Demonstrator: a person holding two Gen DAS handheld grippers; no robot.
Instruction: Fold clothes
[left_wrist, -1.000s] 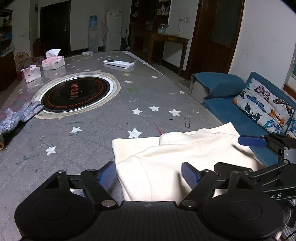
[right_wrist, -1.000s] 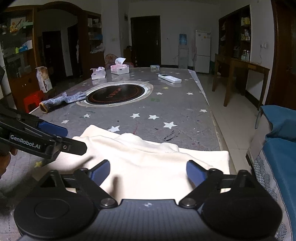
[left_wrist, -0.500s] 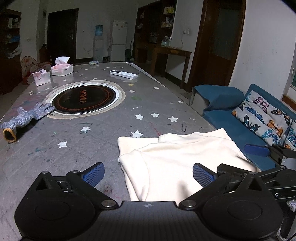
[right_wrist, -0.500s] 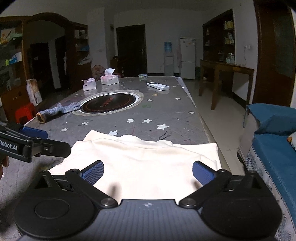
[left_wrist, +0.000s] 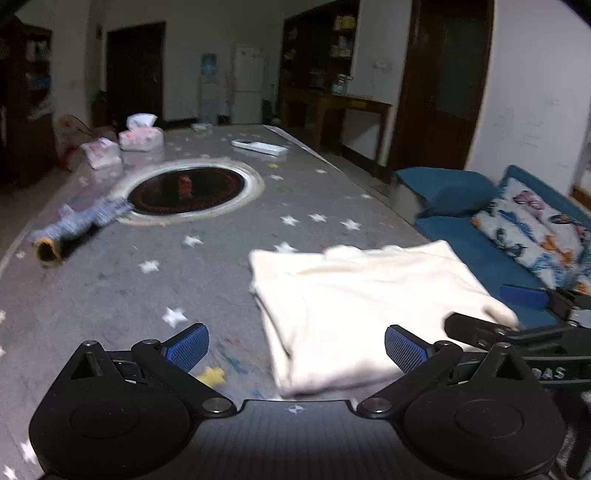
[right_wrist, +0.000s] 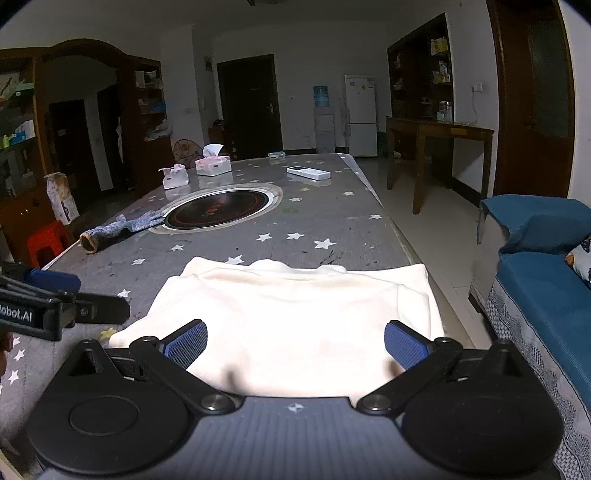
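A cream garment (left_wrist: 362, 295) lies folded flat on the grey star-patterned table (left_wrist: 184, 280), near its right edge; it also shows in the right wrist view (right_wrist: 295, 314). My left gripper (left_wrist: 295, 347) is open and empty, held above the table at the garment's left side. My right gripper (right_wrist: 295, 343) is open and empty, held above the garment's near edge. The right gripper shows at the right of the left wrist view (left_wrist: 524, 314), and the left gripper shows at the left of the right wrist view (right_wrist: 55, 299).
A round dark hotplate (right_wrist: 218, 208) is set in the table's middle. A grey glove (right_wrist: 118, 230) lies left of it. Two tissue boxes (right_wrist: 212, 164) and a white remote (right_wrist: 308, 172) are at the far end. A blue sofa (right_wrist: 546, 288) stands right of the table.
Both grippers have opened wider and pulled back and up from the garment. The left wrist view has swung left, so the garment now sits further right in it.
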